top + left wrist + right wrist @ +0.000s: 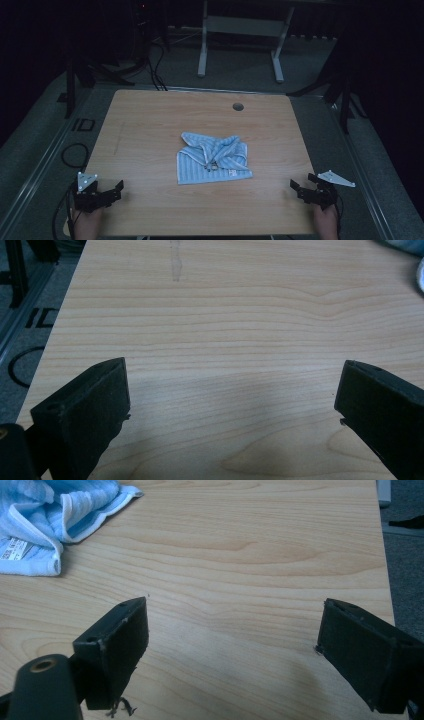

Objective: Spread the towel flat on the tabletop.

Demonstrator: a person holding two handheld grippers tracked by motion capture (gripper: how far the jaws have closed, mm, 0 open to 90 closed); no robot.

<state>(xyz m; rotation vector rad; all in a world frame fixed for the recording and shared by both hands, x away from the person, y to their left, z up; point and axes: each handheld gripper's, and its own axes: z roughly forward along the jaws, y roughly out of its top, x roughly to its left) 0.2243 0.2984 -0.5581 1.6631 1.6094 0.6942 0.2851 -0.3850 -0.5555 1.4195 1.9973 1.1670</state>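
The towel (214, 158), blue-striped and crumpled, lies near the middle of the worktop (145, 125), with its flatter part toward my edge and the bunched folds toward the far side. Starting at the left, my left tongs (116, 189) rest at the near left corner, jaws wide apart over bare wood, with the cloth ahead and well off to their right. The towel's long axis runs roughly left to right across the worktop. At the right, my right tongs (301, 186) sit at the near right corner, jaws also spread and holding nothing. In the right gripper view the towel's labelled corner (30, 550) shows ahead-left, so I judge the right tongs slightly nearer.
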